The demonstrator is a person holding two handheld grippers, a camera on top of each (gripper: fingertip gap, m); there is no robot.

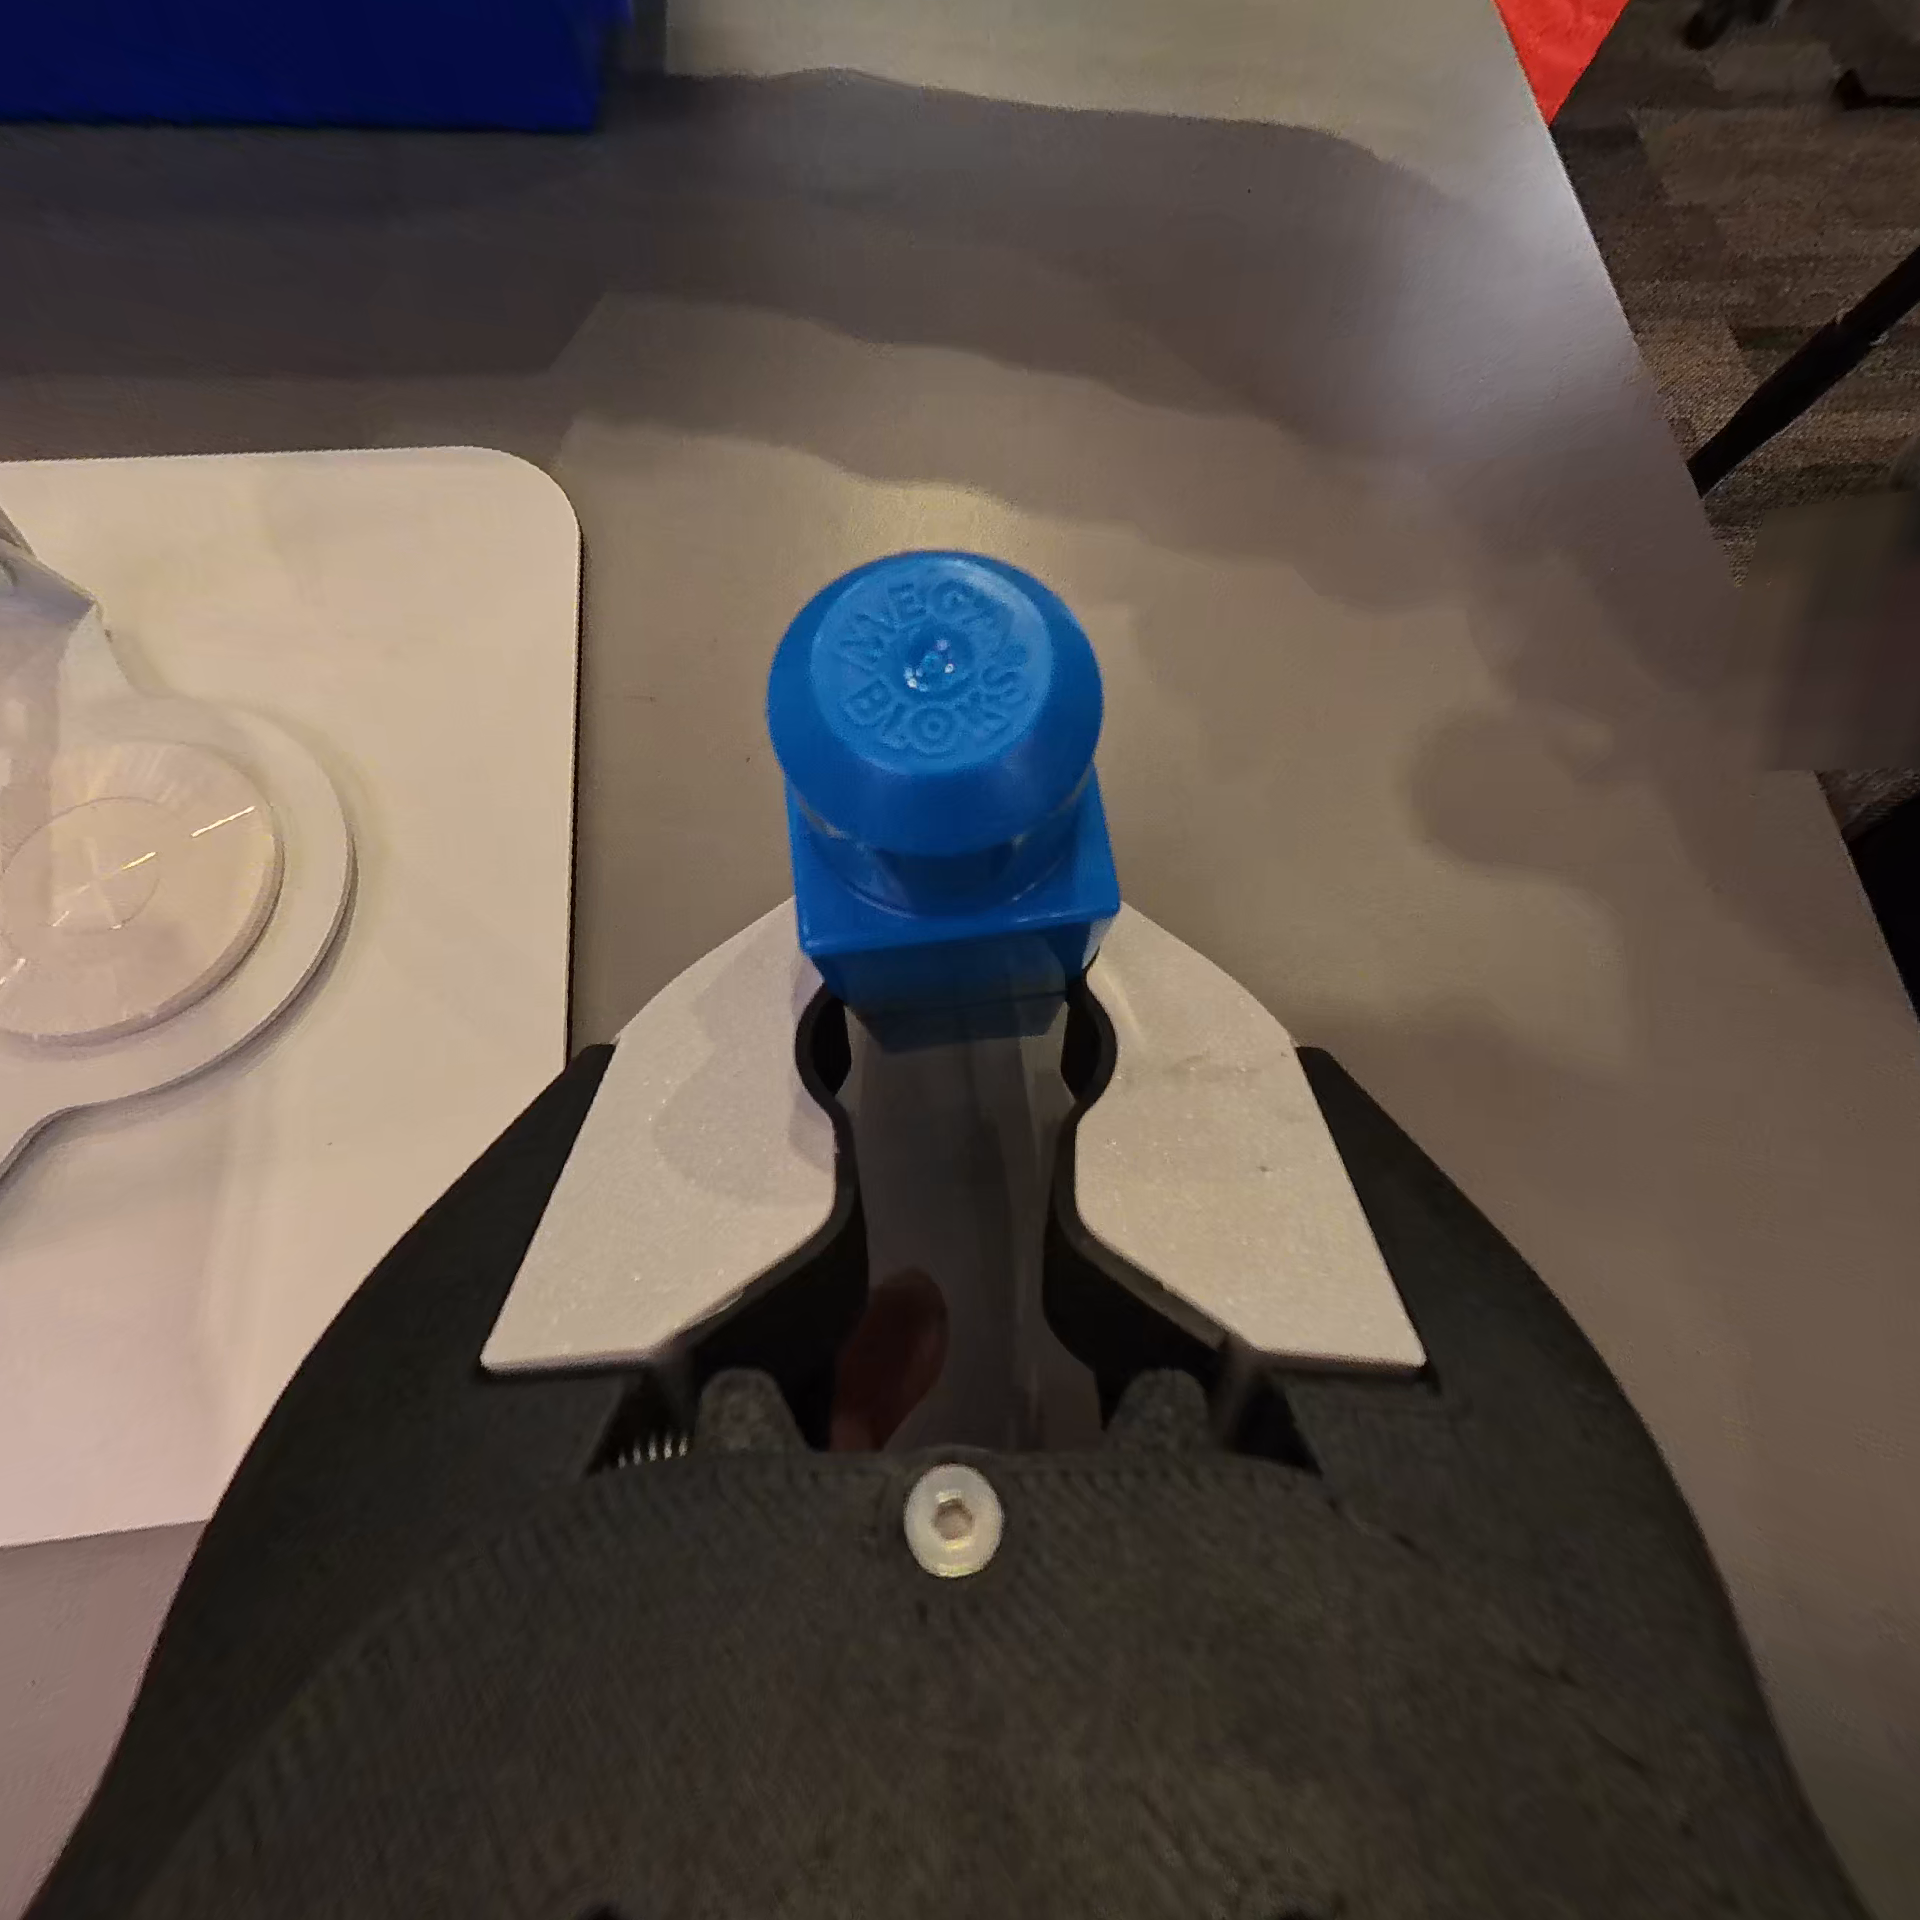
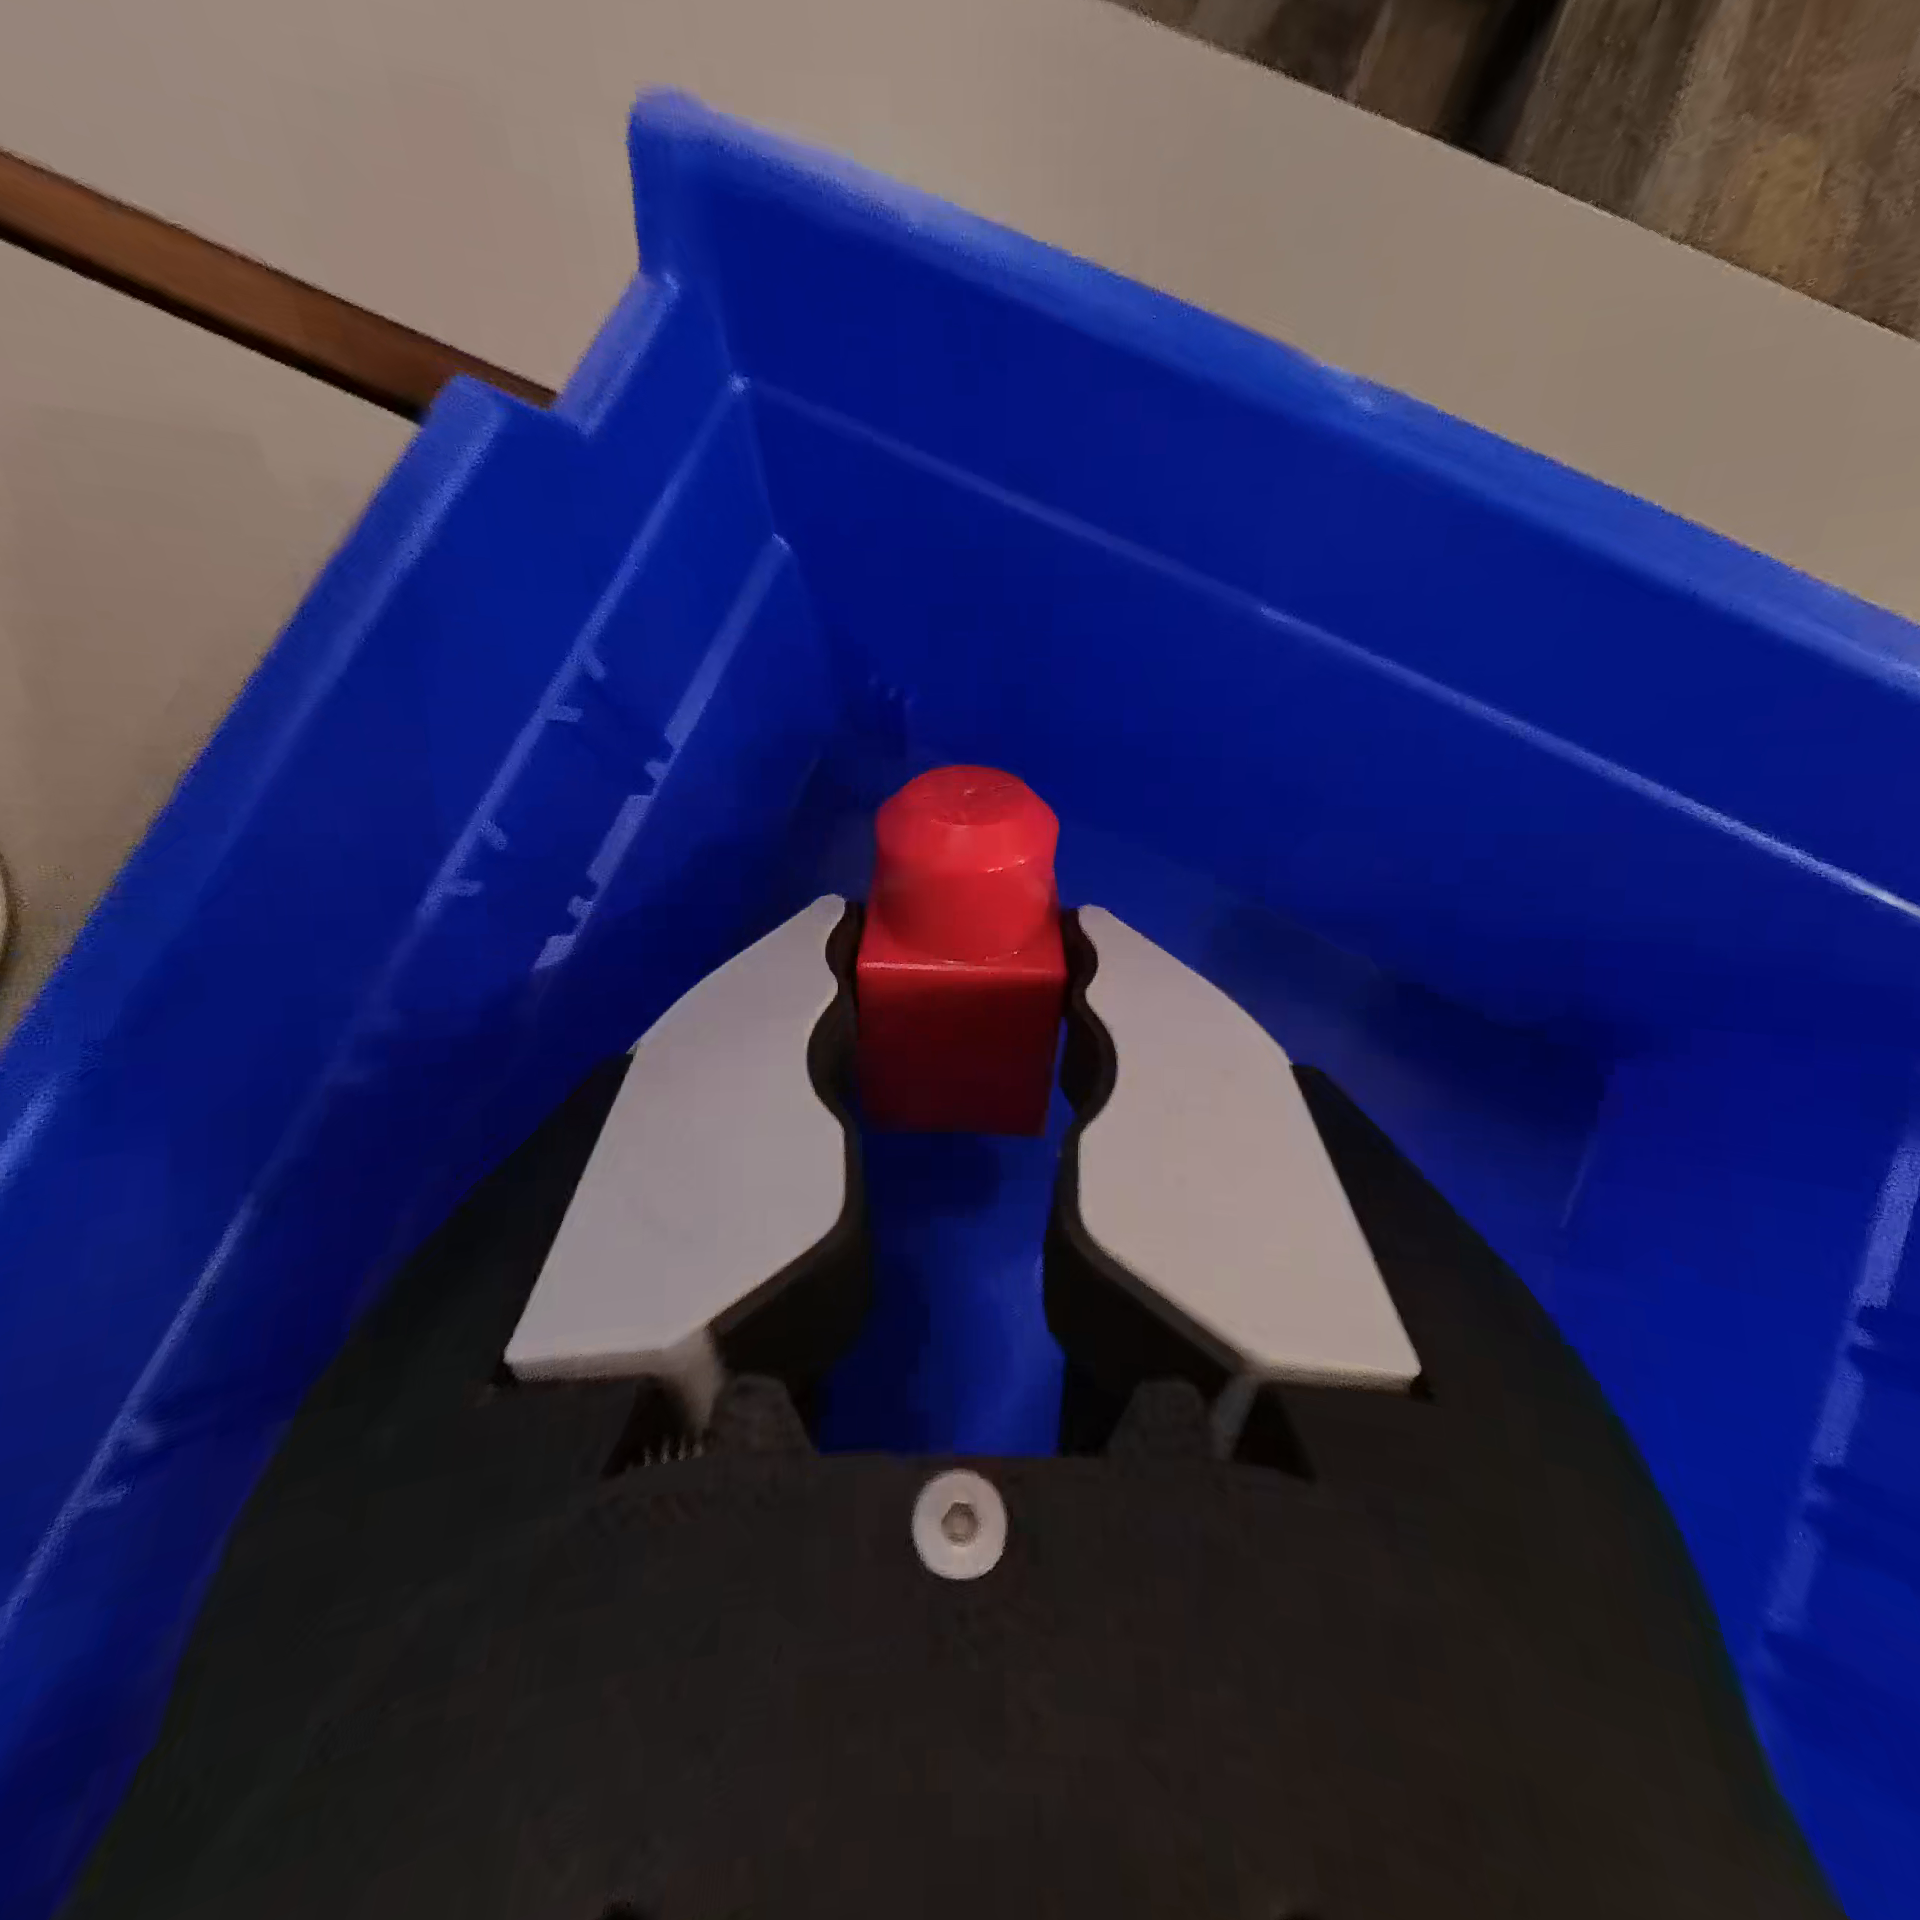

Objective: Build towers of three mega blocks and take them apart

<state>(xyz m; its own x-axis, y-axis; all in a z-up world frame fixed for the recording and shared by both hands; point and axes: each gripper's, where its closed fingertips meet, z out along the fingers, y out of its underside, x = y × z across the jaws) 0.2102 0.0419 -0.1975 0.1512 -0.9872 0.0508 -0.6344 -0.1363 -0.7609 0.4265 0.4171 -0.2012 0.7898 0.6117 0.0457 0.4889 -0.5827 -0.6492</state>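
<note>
In the left wrist view my left gripper point(image 1: 956, 997) is shut on a blue mega block point(image 1: 935, 727). The fingertips press its square body from both sides, and its round stud faces the camera above the grey table point(image 1: 1299, 468). In the right wrist view my right gripper point(image 2: 961, 987) is shut on a red mega block point(image 2: 961, 1029), stud up. It holds this block inside a blue bin point(image 2: 1247, 520), near a corner of the bin. Both pads lie against the red block's sides. Neither view shows the other gripper.
A white board point(image 1: 364, 644) lies left of the left gripper with a clear plastic shape point(image 1: 135, 904) on it. The blue bin's edge point(image 1: 312, 62) shows at the far left. The table's edge point(image 1: 1683, 436) runs down the right, with carpet beyond. The bin walls stand close around the right gripper. Across from one pair of fingers to the other is roughly 45 cm.
</note>
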